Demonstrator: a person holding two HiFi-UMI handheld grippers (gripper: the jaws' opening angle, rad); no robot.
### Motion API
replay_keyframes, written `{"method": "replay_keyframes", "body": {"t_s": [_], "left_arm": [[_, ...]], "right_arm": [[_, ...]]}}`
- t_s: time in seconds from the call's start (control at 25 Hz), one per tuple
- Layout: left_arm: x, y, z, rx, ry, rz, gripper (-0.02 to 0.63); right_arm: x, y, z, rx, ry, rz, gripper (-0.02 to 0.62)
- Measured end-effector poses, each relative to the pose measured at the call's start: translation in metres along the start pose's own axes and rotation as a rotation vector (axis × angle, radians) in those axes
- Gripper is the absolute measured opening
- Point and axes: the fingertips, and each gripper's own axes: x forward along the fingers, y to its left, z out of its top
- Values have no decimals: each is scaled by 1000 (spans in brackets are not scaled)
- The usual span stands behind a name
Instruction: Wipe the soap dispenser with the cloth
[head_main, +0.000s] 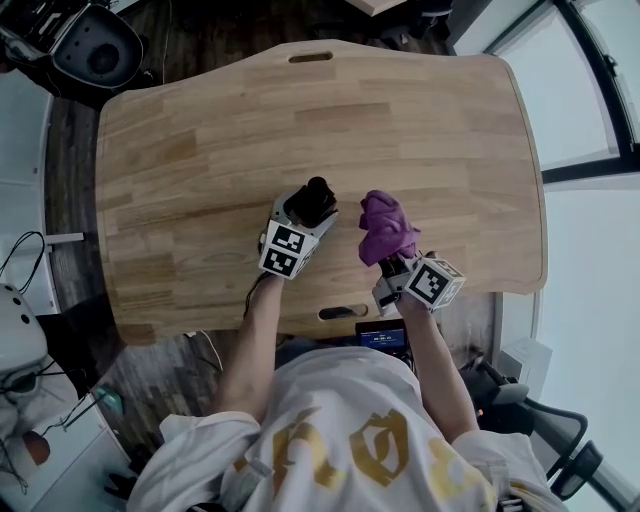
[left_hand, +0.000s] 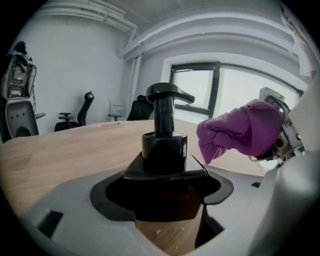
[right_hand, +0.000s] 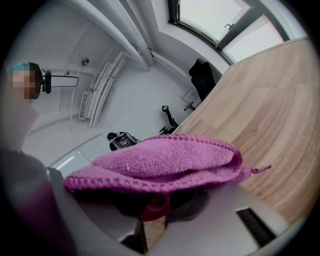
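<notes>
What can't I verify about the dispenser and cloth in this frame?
- Head view: the left gripper covers most of the soap dispenser; only its pump shows.
- Left gripper view: the jaws hide the dispenser's base and any label.
- Right gripper view: the cloth drapes over the tips of the right gripper; the dispenser is out of frame.

Wooden table (head_main: 200, 150) on dark floor (head_main: 200, 40), windows (left_hand: 235, 87), office chairs (left_hand: 82, 110).

Wide free room over tabletop (head_main: 200, 140) beyond dispenser (head_main: 319, 196); cloth (head_main: 386, 228) just right of it, gap seemingly narrow.
</notes>
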Motion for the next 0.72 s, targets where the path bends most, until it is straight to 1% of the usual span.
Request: {"method": "replay_keyframes", "body": {"t_s": [0.12, 0.16, 0.28, 0.32, 0.44, 0.56, 0.72], "left_arm": [[6, 10, -1, -51, 55, 49, 344], [8, 11, -4, -45, 86, 60, 344], [10, 10, -13, 9, 174, 86, 344], [11, 10, -14, 11, 195, 89, 344], [14, 9, -15, -31, 237, 64, 344], [16, 7, -17, -31, 272, 32, 345], [14, -1, -17, -77, 307, -14, 362]], "right_arm": [[1, 0, 0, 10, -5, 1, 43], [1, 0, 1, 14, -7, 3, 43], [0, 4, 3, 29, -19, 14, 43], [0, 4, 3, 30, -22, 15, 43], [-2, 3, 3, 39, -23, 13, 43], [-2, 3, -1, 67, -16, 26, 43], [-6, 10, -3, 75, -9, 40, 43]]}}
